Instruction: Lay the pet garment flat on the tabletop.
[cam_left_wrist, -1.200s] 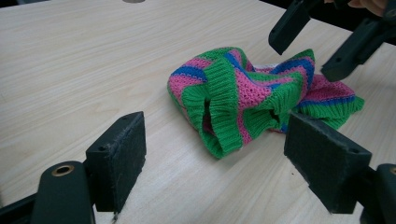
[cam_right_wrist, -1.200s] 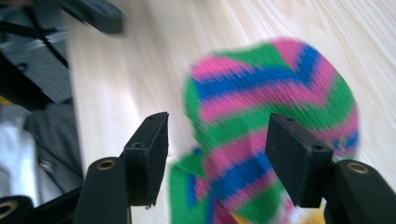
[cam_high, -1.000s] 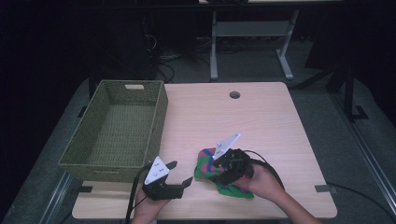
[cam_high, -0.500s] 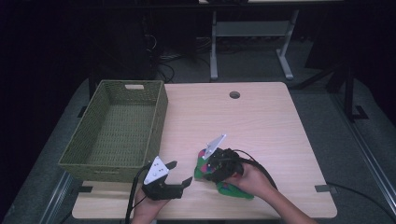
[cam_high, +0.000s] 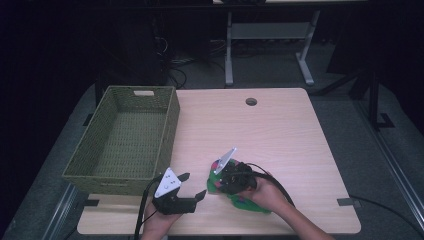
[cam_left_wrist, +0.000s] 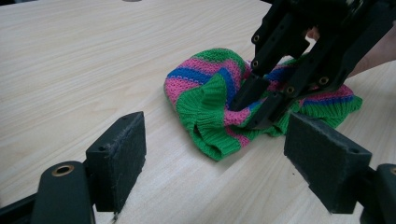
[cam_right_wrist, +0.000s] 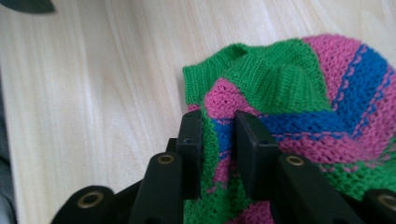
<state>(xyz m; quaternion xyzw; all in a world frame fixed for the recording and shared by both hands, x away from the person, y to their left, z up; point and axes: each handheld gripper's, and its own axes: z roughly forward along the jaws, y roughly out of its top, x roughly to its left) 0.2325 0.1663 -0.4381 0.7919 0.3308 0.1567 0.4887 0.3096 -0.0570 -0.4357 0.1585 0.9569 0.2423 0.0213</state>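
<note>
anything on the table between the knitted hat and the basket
Nothing visible: bare tabletop lies between the striped knitted hat and the wicker basket. The open left gripper hovers nearby, below that path.

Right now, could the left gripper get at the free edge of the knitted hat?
Probably yes. The left gripper is open beside the knitted hat, with bare table between; the right gripper pinches a fold farther in.

This looks like a lab or office workroom: a pale wood-laminate desk (cam_high: 280, 130) with a round cable hole (cam_high: 251, 101) stands on grey carpet (cam_high: 350, 120) in a darkened room, with a grey metal-framed table (cam_high: 265, 37) and loose black cables (cam_high: 175, 75) behind it.
</note>
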